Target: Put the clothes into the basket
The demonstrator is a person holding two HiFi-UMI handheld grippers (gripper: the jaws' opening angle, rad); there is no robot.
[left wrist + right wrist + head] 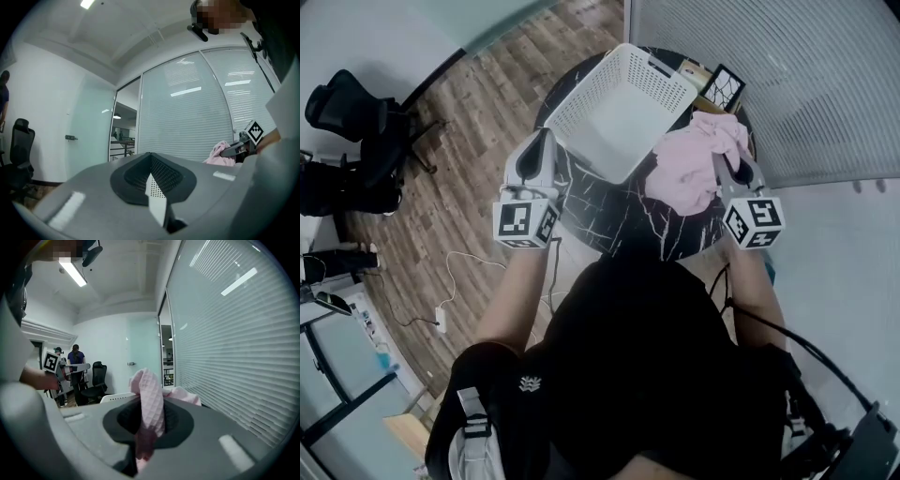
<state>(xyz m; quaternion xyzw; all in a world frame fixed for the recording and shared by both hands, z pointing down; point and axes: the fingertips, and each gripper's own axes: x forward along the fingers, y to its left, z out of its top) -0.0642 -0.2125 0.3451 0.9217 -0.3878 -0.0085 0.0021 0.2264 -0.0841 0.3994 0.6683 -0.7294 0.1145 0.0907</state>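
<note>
Black table [623, 225], one basket [581, 117], one pink cloth [689, 169]

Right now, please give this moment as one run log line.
left gripper: shut on basket rim | right gripper: shut on pink cloth | basket: empty | pink cloth: outside basket, over table

Left hand-held gripper [547, 141] clamped — right hand-held gripper [729, 165] too.

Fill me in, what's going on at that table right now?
A person is working with two handheld grippers over a round black table. The left gripper is clamped on the wall of the white basket, which sits tilted and looks empty. The right gripper is shut on a pink garment, held beside the basket, not yet inside.
</note>
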